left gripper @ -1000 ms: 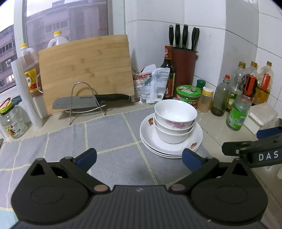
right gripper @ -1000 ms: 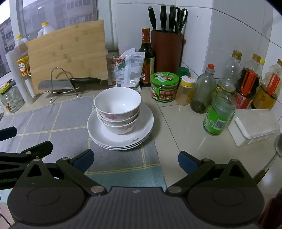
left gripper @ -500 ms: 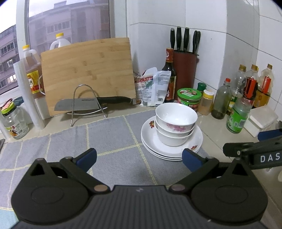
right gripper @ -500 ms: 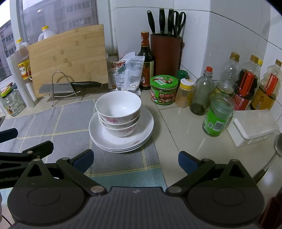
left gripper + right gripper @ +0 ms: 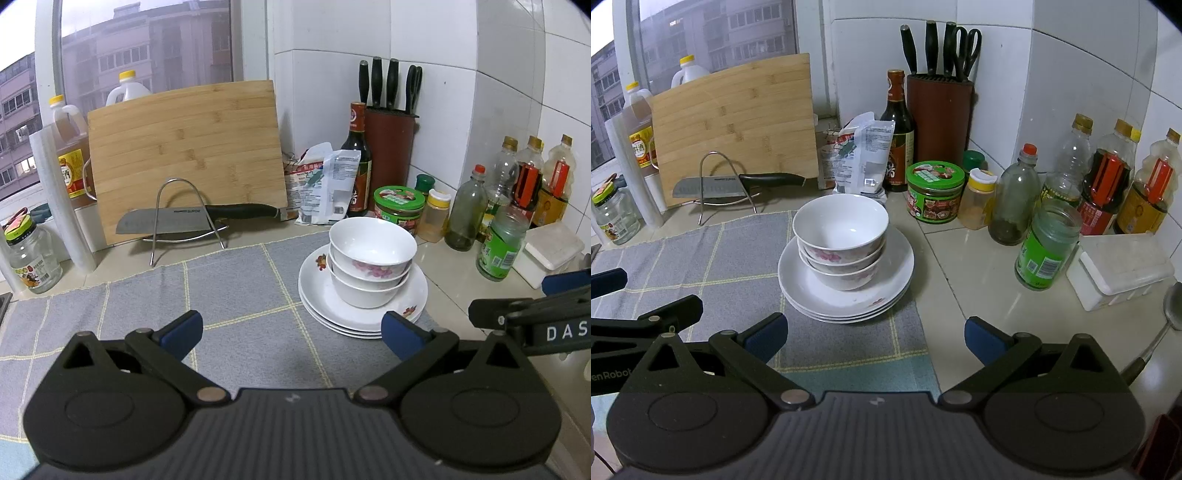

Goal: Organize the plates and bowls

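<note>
Three white bowls (image 5: pixel 371 254) with pink flowers sit nested on a stack of three white plates (image 5: pixel 321 291) at the right edge of a grey checked mat (image 5: pixel 240 295). The bowls (image 5: pixel 840 236) and plates (image 5: pixel 894 273) also show in the right wrist view. My left gripper (image 5: pixel 291 330) is open and empty, above the mat, short of the stack. My right gripper (image 5: pixel 875 334) is open and empty, in front of the stack. The right gripper's fingers (image 5: pixel 517 314) show at the left view's right edge; the left gripper's fingers (image 5: pixel 646 317) show at the right view's left edge.
A bamboo cutting board (image 5: pixel 184 155) leans at the back with a cleaver (image 5: pixel 166 221) on a wire stand. A knife block (image 5: pixel 940 118), sauce bottles (image 5: pixel 1108 177), a green-lidded jar (image 5: pixel 934 192), a green jar (image 5: pixel 1049 247) and a white box (image 5: pixel 1119 269) crowd the right counter. A glass jar (image 5: pixel 29 254) stands far left.
Both grippers have drawn back and risen a little from the stack. The bowls and plates have not moved.
</note>
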A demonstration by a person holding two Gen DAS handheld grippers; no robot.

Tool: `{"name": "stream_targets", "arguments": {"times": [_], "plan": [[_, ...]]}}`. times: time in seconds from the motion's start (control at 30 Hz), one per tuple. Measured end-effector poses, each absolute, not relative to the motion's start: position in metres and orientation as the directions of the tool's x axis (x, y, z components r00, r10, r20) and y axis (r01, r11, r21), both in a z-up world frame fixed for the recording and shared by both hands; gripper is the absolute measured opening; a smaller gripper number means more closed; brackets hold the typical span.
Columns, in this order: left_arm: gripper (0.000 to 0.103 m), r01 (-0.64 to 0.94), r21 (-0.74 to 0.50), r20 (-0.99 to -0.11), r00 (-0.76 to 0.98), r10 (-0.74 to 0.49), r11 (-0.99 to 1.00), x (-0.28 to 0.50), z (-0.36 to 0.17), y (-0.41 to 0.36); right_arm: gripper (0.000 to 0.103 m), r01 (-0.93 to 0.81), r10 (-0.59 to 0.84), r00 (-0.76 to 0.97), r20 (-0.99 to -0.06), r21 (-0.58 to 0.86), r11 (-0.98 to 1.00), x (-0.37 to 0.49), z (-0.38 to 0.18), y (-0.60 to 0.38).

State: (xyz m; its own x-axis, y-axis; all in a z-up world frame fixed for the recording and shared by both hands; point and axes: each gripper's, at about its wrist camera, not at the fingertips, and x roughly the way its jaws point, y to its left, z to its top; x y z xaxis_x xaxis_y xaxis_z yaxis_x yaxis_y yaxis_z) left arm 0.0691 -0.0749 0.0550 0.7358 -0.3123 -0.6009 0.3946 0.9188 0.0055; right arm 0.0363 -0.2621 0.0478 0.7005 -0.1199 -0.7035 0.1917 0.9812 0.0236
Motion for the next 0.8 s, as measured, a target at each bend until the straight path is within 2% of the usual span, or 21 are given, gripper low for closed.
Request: {"name": "stream_targets", "arguments": {"times": [0.8], "plan": [[0.102, 0.402, 0.005, -0.606, 0.73, -0.317, 0.916, 0.0724, 0.0542, -0.077, 0.103, 0.197, -0.127, 0.704, -0.699, 0.021, 0.98, 0.0357, 0.0514, -0.2625]]}}
